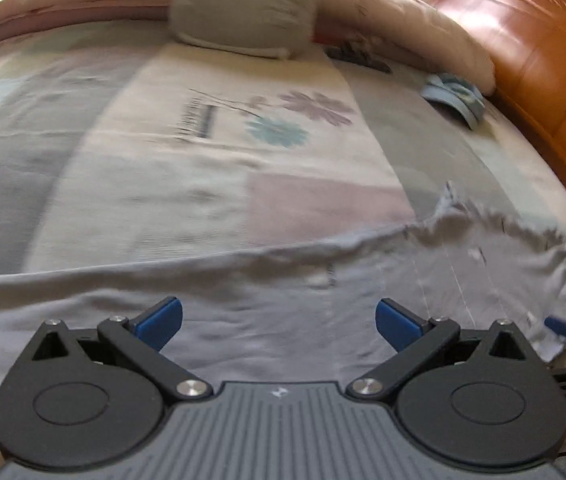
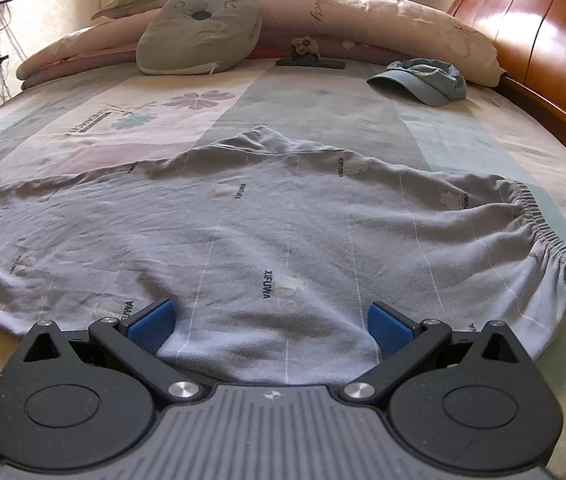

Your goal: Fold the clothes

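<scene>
Grey trousers (image 2: 283,232): spread on bed (image 2: 323,100), waistband (image 2: 543,232) at 3 o'clock. Left tool (image 1: 279,322), right tool (image 2: 269,326): both wide, empty. Advice: pinch near hem evenly, smooth wrinkles first.

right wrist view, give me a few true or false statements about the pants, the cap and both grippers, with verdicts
1. The grey pants lie spread out on the bed sheet. True.
2. The right gripper is shut on the pants. False: its jaws stand wide open, holding nothing.
3. The blue cap sits on top of the pants. False: it lies apart, farther back near the wooden headboard.
4. The elastic waistband is at the right end of the pants. True.
5. The left gripper is open. True.
</scene>
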